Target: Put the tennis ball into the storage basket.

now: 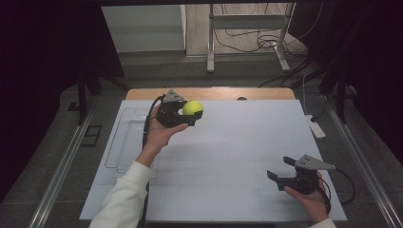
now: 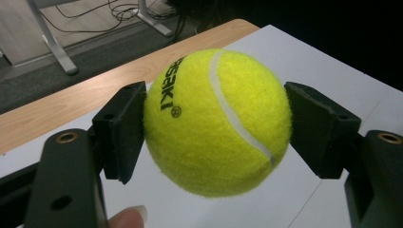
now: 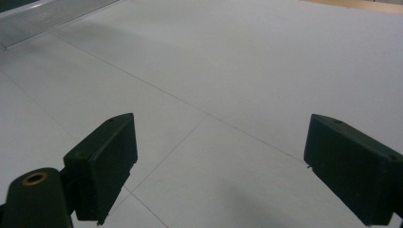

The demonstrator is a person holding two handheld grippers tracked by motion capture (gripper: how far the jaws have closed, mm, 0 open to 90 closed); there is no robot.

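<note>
A yellow tennis ball [image 1: 193, 108] is clamped between the fingers of the left gripper [image 1: 189, 114], raised above the far left part of the white surface [image 1: 228, 156]. The pickup looks done; setting it down remains, perhaps in the clear tray [image 1: 124, 137] at the left edge. The right gripper [image 1: 280, 167] waits near the right corner, fingers wide and empty.

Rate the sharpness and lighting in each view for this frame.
High view: dim, dark surround, evenly lit white table, soft detail. Left gripper view: tennis ball crisp between the left tongs, background soft. Right gripper view: right tongs slightly soft, table flat grey, no glare.
</note>
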